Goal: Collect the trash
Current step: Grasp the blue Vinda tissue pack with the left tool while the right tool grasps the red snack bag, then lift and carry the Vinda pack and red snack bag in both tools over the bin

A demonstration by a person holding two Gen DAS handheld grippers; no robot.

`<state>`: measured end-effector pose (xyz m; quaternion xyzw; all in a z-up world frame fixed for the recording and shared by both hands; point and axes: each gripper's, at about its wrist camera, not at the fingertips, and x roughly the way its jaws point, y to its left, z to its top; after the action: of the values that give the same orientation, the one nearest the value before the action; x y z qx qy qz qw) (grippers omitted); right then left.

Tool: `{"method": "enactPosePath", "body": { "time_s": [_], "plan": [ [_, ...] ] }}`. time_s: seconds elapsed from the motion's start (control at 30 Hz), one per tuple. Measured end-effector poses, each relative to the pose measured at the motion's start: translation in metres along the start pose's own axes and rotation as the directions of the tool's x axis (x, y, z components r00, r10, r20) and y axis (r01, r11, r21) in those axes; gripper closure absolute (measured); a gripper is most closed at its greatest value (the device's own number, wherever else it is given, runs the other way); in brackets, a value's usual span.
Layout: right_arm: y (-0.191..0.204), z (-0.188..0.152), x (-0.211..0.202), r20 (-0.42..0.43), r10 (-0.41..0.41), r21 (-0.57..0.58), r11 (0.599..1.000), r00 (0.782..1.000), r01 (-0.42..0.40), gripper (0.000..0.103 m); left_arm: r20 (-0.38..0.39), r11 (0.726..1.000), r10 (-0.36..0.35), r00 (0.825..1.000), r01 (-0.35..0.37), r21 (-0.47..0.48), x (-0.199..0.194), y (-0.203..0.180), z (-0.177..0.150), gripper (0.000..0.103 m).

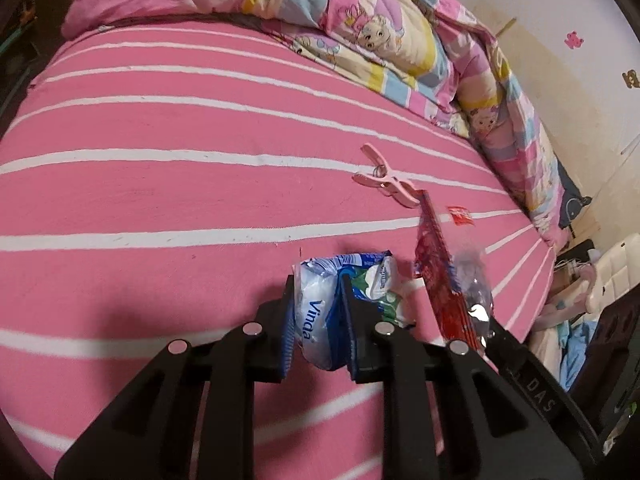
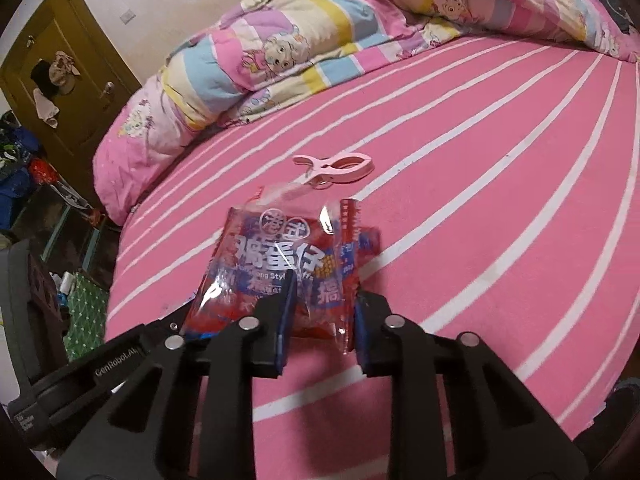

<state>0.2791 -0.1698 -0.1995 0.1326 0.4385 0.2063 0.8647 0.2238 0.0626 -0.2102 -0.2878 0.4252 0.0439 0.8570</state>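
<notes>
Striped bed (image 1: 160, 208), snack wrapper (image 2: 280, 264) half-hidden.

Pink white-striped sheet (image 1: 160, 200); blue-white tissue pack (image 1: 320, 304); red-blue snack wrapper (image 2: 280, 264); pink clip (image 2: 336, 164)

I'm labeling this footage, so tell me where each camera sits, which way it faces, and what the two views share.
Left wrist: on the left gripper, looking along its fingers across the pink striped bed toward the quilt and wall; its black fingers clamp a Vinda tissue pack.
Right wrist: on the right gripper, facing the bed toward the quilt and a door; its fingers clamp a red snack wrapper.
Shared: bed, quilt, pink clothespin, snack wrapper.
</notes>
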Motion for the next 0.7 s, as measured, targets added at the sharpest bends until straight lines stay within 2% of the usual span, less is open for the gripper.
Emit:
{"method": "enactPosePath", "body": {
  "time_s": [0.27,0.7],
  "plan": [
    [0.008,-0.012,-0.059,0.040,0.032,0.009,0.999,0.999,-0.032,0.095,0.039,1.000,-0.023,0.999,0.023,0.012,-0.056,-0.020,-0.013,0.084],
    [0.003,-0.029,-0.184,0.161,0.012,-0.029,1.000,0.987,-0.008,0.096,0.085,0.989,-0.125,0.989,0.117,0.091,-0.139,-0.093,-0.060,0.084]
  ]
}}
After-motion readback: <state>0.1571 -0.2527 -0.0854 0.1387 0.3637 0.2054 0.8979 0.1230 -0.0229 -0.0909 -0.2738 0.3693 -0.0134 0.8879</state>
